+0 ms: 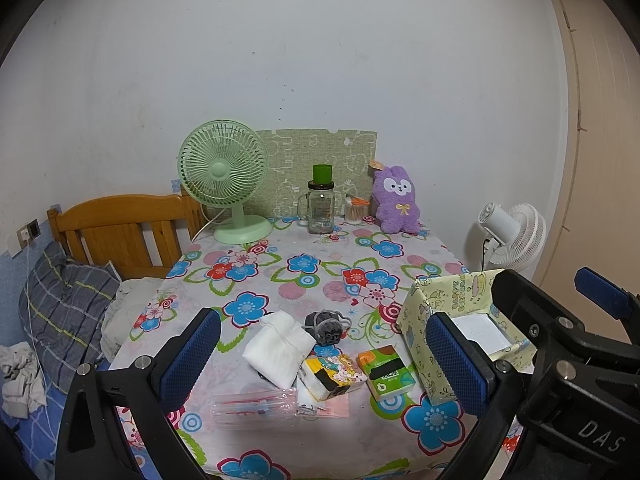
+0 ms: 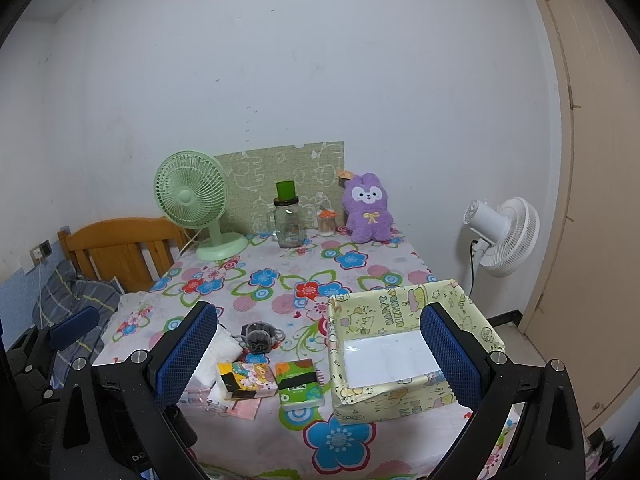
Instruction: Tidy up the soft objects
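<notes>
While nothing's grabbed yet, left wrist view: left gripper (image 1: 320, 364) jaws wide apart, white folded cloth (image 1: 279, 347) at 6 o'clock on the surface, prob light n floppy, so pinch a folded edge. Right wrist view: right gripper (image 2: 316, 354) jaws apart too, yellow box (image 2: 404, 394) at 4 o'clock.

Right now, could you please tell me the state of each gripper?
Left gripper: open, holding nothing.
Right gripper: open, holding nothing.
</notes>
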`<state>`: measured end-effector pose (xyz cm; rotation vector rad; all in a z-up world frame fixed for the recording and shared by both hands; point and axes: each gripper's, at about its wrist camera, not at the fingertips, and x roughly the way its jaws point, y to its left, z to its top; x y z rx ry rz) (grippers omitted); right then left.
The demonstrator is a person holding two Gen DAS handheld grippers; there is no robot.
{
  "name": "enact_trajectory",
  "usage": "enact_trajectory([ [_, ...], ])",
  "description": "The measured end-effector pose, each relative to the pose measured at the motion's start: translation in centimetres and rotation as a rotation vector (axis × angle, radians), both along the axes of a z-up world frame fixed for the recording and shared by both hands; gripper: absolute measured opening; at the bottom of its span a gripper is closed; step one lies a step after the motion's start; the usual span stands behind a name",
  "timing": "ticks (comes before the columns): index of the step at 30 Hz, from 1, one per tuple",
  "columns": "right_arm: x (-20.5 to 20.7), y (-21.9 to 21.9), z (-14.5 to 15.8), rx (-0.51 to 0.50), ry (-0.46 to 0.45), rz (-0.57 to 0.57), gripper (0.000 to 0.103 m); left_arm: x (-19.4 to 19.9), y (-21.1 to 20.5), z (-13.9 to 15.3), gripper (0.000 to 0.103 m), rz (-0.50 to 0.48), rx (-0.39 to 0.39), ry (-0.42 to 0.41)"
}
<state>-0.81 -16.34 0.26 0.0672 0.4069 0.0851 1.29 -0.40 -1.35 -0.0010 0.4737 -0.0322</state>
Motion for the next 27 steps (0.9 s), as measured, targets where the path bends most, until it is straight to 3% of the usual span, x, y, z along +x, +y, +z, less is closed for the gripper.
enact_trajectory([
  [9, 0.2, 0.2, 0.0, 0.006, 0.002, -0.001, 0.103, 0.2, -0.1, -0.1, 0.103, 0.0, -0.003, 0.001],
  [27, 2.2, 1.6, -1.7, 0.012, 0.037, 0.024, 0.098, 1.5, 0.7, -2.0, 0.092, 0.0, -0.005, 0.018],
])
